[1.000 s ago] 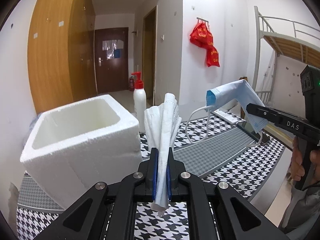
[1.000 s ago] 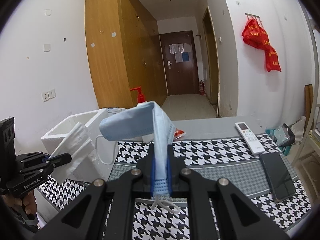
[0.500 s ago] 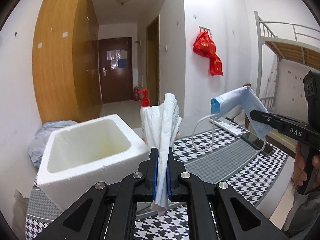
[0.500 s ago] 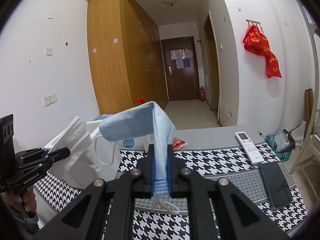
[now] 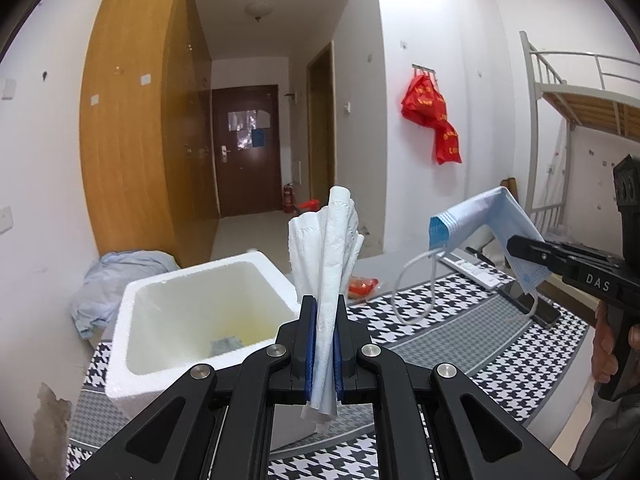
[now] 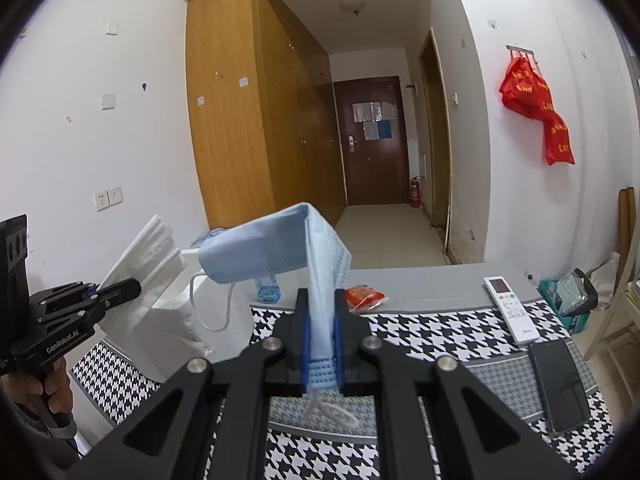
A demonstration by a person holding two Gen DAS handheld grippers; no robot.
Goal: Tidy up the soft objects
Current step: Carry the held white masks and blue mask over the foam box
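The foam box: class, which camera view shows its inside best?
The left wrist view: it looks down into the foam box, showing its floor and a small grey item there. The right wrist view shows only part of its outer wall, behind the tissue.

- "DAS" is printed in pale letters on the side of the right gripper (image 5: 520, 248), as seen from the left wrist.
- "GenRobot.AI" is printed on the body of the left gripper (image 6: 134, 286), as seen from the right wrist.
- Yellow characters are carried by the red bag (image 6: 536, 112) on the wall; they cannot be read.
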